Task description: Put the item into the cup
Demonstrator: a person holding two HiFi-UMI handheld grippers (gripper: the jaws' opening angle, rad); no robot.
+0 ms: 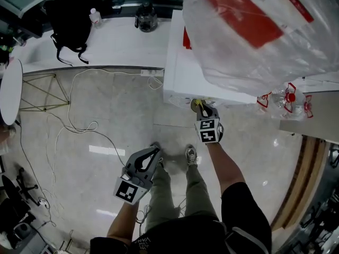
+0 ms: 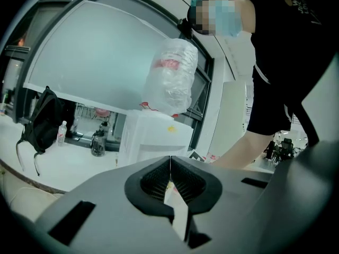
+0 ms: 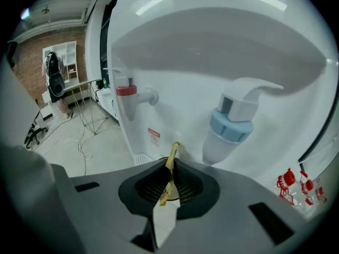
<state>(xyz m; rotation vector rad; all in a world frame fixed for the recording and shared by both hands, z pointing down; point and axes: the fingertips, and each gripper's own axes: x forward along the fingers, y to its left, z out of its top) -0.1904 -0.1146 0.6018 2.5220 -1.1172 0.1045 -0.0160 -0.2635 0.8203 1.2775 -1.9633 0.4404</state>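
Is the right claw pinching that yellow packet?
Shut on it. The right gripper squeezes the yellow packet between its jaws, and the tip pokes out past them.

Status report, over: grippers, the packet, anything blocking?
Left gripper shut, empty, held low. Right gripper shut on yellow packet, at the cup under the dispenser. Blue tap close beside; nothing seen blocking.

Right gripper view: white water dispenser (image 3: 212,62); red tap (image 3: 126,91) at 9 o'clock, pale blue tap (image 3: 230,128) at 3 o'clock. Yellow packet (image 3: 169,172) against dark grey right gripper (image 3: 172,160).

Head view: grey left gripper (image 1: 157,152), black-and-white square-patterned marker cube (image 1: 131,190). Black backpack (image 1: 69,9) at 11 o'clock, white counter (image 1: 122,46). Glossy beige floor (image 1: 95,157), white cables (image 1: 69,126). Clear bag (image 1: 296,52) with red inside at 1 o'clock.
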